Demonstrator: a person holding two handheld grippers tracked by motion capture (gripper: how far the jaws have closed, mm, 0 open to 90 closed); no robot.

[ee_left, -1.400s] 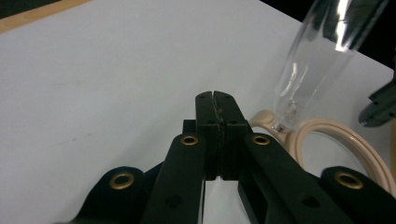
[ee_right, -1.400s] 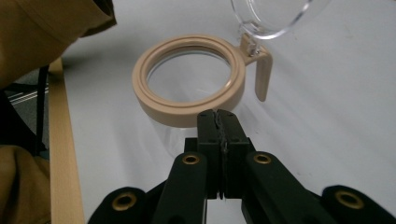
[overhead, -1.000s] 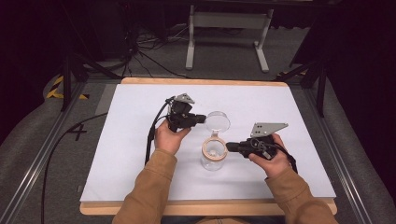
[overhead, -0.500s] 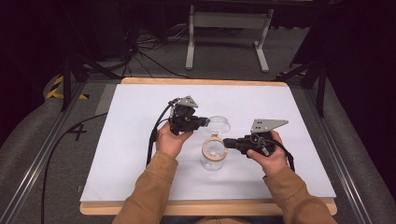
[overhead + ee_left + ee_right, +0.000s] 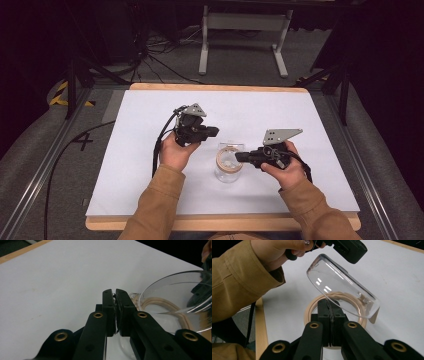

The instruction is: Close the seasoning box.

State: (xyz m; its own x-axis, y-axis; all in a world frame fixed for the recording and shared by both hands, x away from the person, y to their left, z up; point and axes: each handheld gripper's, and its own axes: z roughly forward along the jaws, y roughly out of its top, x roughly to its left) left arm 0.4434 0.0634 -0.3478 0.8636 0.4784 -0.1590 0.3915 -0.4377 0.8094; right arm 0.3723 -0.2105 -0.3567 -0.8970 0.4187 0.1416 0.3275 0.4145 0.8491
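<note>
Though jaws meet, right gripper (image 5: 330, 312) grips lid (image 5: 342, 287) edge—left gripper (image 5: 115, 312) closed, empty.

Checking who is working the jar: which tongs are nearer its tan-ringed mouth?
Right. The right tongs sit shut at the rim of the glass jar, seemingly touching it. The left tongs are shut, up and to the left beside the raised clear lid.

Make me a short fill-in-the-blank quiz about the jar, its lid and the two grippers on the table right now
1. The glass jar stands on a ____ table top.
2. The jar's hinged clear lid is swung ____.
3. The jaws of the left gripper are pressed ____.
4. Around the jar's mouth sits a ____-coloured seal ring.

Missing words: white; open; shut; tan
</note>
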